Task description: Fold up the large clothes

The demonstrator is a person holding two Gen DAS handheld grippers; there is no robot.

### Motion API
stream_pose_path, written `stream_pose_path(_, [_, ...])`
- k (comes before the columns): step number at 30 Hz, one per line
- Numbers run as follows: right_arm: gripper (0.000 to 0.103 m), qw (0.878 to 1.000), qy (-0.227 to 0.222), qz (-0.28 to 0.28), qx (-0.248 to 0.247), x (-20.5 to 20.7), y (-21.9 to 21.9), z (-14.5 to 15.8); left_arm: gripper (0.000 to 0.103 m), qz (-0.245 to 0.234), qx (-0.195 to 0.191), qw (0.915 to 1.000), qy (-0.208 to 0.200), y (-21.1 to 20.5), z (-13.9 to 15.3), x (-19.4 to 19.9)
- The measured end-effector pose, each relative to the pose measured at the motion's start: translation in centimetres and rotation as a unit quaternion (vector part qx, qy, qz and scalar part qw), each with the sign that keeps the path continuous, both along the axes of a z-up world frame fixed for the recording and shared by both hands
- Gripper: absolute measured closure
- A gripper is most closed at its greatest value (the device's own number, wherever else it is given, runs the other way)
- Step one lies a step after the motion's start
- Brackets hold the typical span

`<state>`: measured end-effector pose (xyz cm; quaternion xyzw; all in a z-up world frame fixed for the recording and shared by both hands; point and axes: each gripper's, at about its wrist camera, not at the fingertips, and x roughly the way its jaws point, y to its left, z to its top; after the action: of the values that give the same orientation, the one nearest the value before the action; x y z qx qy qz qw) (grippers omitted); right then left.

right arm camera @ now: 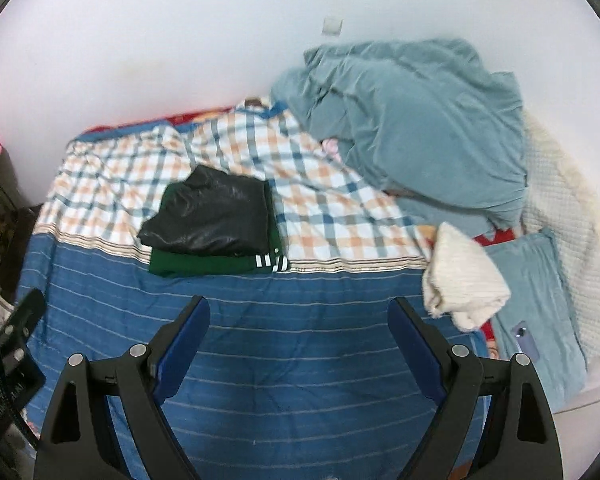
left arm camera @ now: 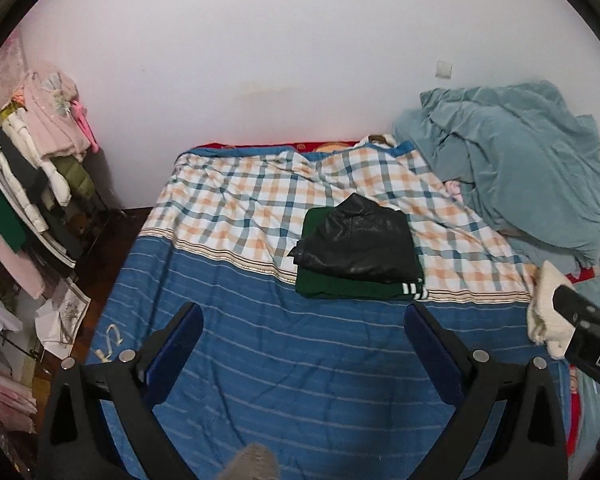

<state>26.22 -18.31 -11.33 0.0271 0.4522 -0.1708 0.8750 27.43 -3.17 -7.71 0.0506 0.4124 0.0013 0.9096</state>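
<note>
Both hand-held grippers, left (left arm camera: 304, 320) and right (right arm camera: 300, 314), gape empty above the glossy black jacket (right arm camera: 208, 216) (folded square).

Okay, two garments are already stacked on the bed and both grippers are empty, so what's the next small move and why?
Probably swing the right gripper toward the cream garment lying rumpled at the bed's right side and take an edge. The black jacket already sits folded on the green garment, the cream one is unfolded, and both the right and left gripper stand open over bare blue sheet.
</note>
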Motion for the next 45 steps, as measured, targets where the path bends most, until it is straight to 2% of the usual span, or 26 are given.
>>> stream_pose_path(7, [0.011,0.998,-0.047,0.028,-0.009,-8.7,1.5,9.1,0.0,0.01,-0.01,0.9994,-0.03,0.2,6.3,-6.0])
stream_pose_path(11, [0.011,0.997,-0.065,0.037,-0.013,-12.7,1.9,12.4,0.0,0.011,-0.015,0.9989,-0.042,0.4,8.2,-8.2])
stream_pose_path(17, [0.011,0.995,-0.089,0.041,-0.016,-17.4,2.3,15.5,0.0,0.008,-0.018,0.9985,-0.051,0.7,9.6,-10.7])
stream_pose_path(27, [0.011,0.992,-0.115,0.048,-0.018,-20.7,3.2,17.9,0.0,0.017,-0.024,0.9978,-0.059,1.6,10.6,-13.0])
stream_pose_path(37, [0.011,0.99,-0.123,0.067,-0.011,-21.5,4.3,18.5,0.0,0.024,-0.018,0.9951,-0.094,2.1,12.2,-14.5])
stream_pose_path(45, [0.01,0.989,-0.128,0.07,-0.006,-21.7,4.4,18.8,0.0,0.027,-0.02,0.9944,-0.1,2.4,12.9,-14.8])
